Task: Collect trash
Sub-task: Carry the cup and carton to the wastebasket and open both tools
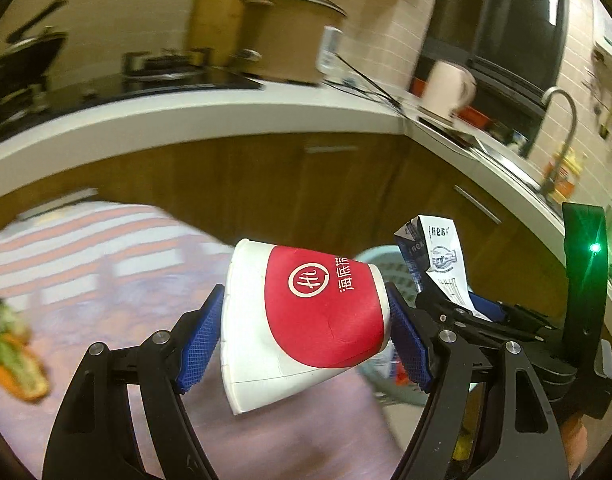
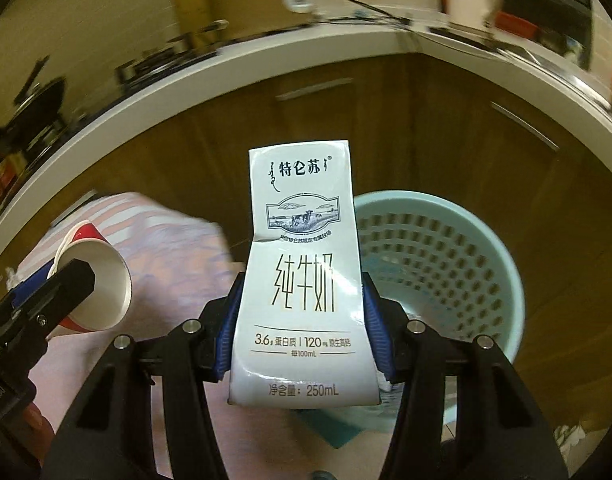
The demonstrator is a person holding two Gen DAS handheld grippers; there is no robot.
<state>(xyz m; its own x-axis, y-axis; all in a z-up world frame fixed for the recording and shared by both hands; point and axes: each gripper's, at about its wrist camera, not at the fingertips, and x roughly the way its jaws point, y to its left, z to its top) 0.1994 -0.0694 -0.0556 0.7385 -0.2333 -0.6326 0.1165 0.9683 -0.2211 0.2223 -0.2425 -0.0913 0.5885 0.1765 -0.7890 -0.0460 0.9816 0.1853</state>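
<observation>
Both pieces of trash are in hand and near the bin, neither yet dropped in.

The left gripper (image 1: 306,328) is clamped on a red-and-white paper cup (image 1: 306,320), lying sideways between its blue pads, while the right gripper (image 2: 302,328) grips a crumpled white 250 mL milk carton (image 2: 302,272), held upright. A pale-green perforated plastic wastebasket (image 2: 502,264) stands on the floor just beyond and to the right of the carton, in front of the brown cabinet doors (image 2: 426,128) under a white countertop (image 2: 186,80). Something pale lies at its bottom, too hidden to identify. Picking up looks finished for these two items; what remains, as I judge it, is carrying each over the basket's opening and letting go. A blurred orange-and-green scrap (image 1: 14,356) lies on the floor at the left and may also need collecting.
</observation>
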